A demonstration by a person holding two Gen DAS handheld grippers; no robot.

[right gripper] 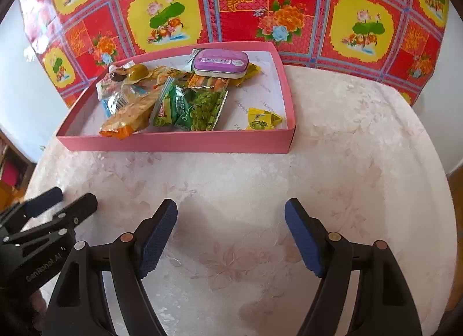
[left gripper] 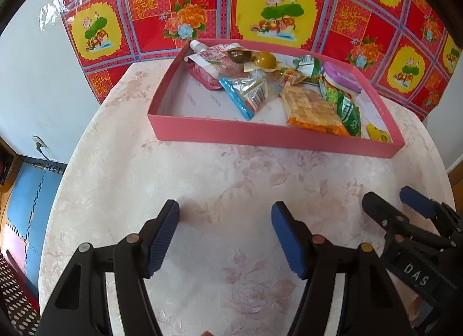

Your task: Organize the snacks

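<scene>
Both grippers hang low over the bare pale floral surface (left gripper: 231, 179), side by side, with the snacks all lying in the shallow pink box (left gripper: 260, 133) at about twelve o'clock from each of them and well apart from the fingers. The left gripper (left gripper: 225, 226) has its fingers spread with nothing between the blue pads, and the right gripper (right gripper: 231, 226) likewise stands spread and empty. Inside the box the packets are heaped loosely toward the middle and back: an orange cracker pack (left gripper: 314, 111) leaning on the near wall, green pea packets (right gripper: 199, 106) beside it, a blue-edged foil packet (left gripper: 246, 95), a red spouted pouch (left gripper: 208, 61) at the far left corner, round wrapped sweets (left gripper: 263, 59) behind, a purple tin (right gripper: 220, 62) resting on top of other wrappers at the back, and a small yellow candy (right gripper: 262, 120) alone near the front right corner. Most of these look light, crinkly and slippery, so they would likely slide or fold under a pinch; a crimped end seam or a flat edge seems the safest hold. The crackers are probably brittle and want a gentle squeeze across the width. The tin is rigid and smooth, best taken across its short sides, and it may shift the wrappers beneath it when lifted.
</scene>
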